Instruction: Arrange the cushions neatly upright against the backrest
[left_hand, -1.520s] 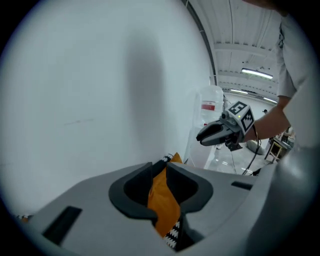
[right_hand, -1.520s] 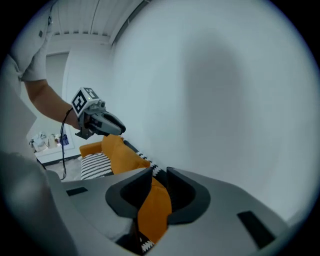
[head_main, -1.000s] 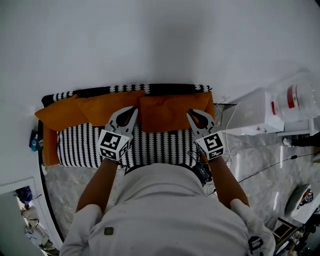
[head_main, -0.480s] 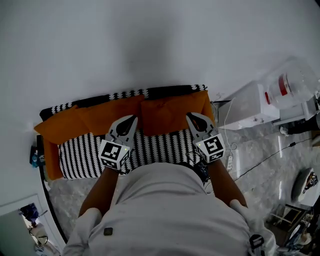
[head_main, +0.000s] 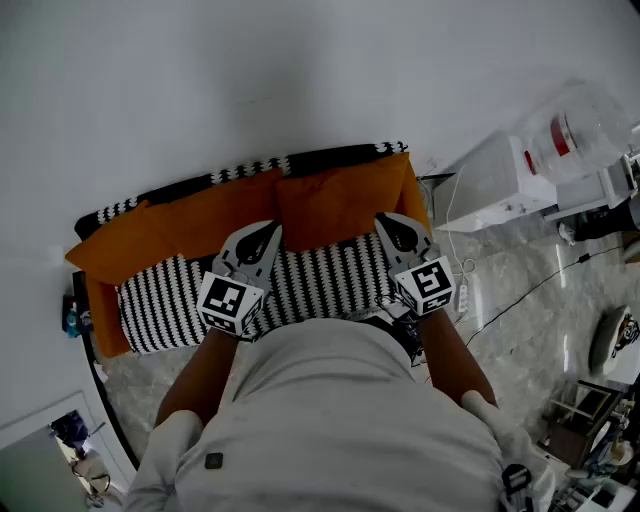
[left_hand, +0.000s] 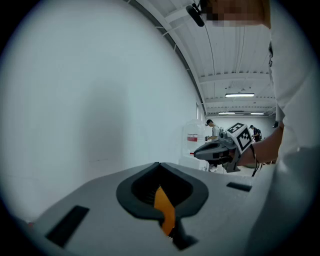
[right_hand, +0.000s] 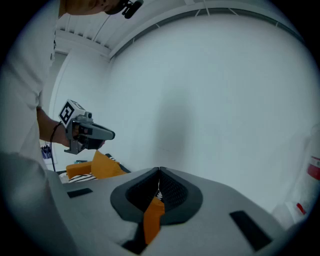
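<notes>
Both sets of fingers clenched on one orange cushion

We see the left gripper (head_main: 268, 232) and right gripper (head_main: 390, 224) pinching orange cloth at the lower corners of the cushion (head_main: 340, 200) at frame centre. It leans on the backrest (head_main: 330, 160) of a striped sofa (head_main: 310, 285). A white wall (head_main: 300, 80) stands above, with marbled floor (head_main: 520, 310) at right.
</notes>
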